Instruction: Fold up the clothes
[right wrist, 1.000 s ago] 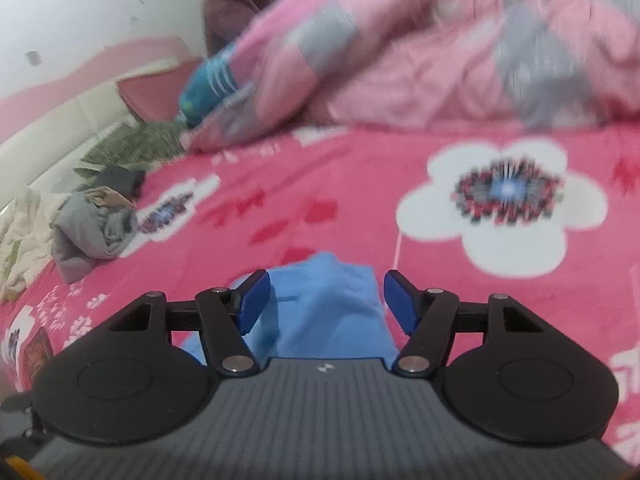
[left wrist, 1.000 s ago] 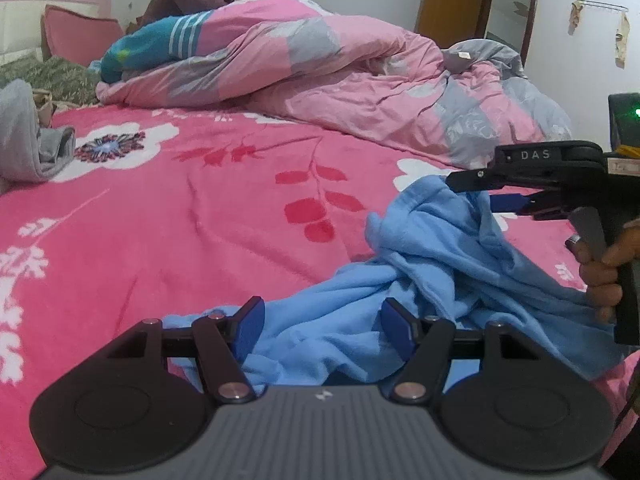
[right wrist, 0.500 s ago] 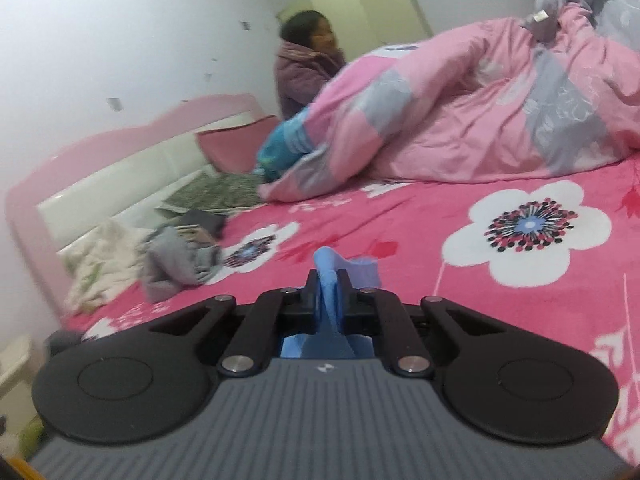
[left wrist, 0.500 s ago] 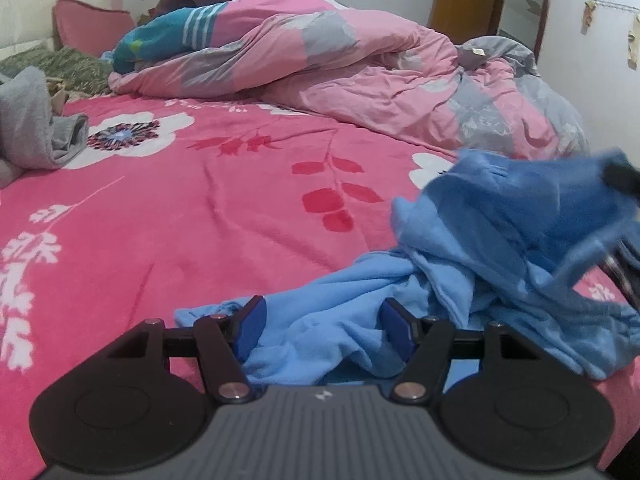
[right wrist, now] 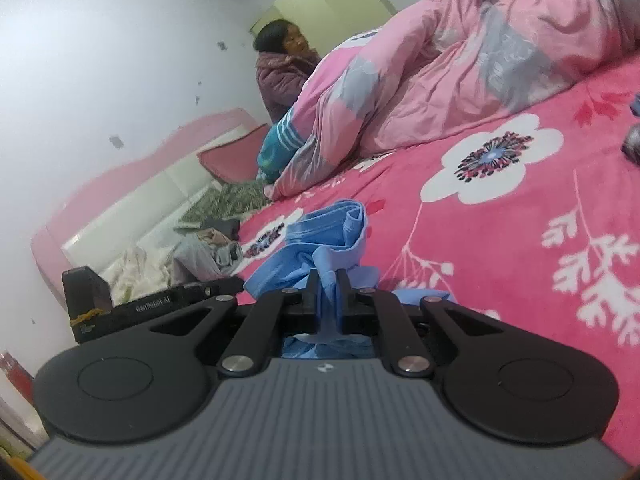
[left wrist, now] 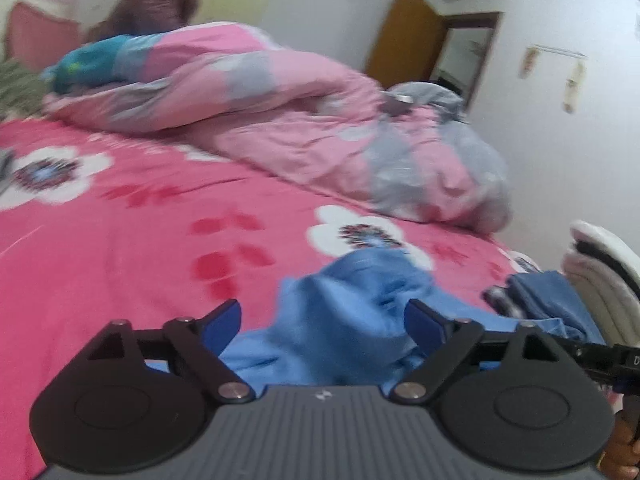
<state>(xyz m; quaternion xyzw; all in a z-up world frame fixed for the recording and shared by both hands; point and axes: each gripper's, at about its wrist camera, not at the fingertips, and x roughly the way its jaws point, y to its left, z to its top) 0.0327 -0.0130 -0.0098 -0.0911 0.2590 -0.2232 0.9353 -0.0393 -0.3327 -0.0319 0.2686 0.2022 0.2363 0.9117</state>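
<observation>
Left tongs (left wrist: 322, 320) opening wide above a rumpled blue garment (left wrist: 352, 312), pads clear of the cloth. Right tongs (right wrist: 328, 292) pressed together, pinching a fold of the same garment (right wrist: 332, 236), lifted off the pink flowered bedspread (right wrist: 520, 240). Pink and grey quilt (left wrist: 280, 112) heaped behind. Seated person (right wrist: 284, 76) by the headboard (right wrist: 132, 184). Grey clothes (right wrist: 204, 252) piled near the pillows.
</observation>
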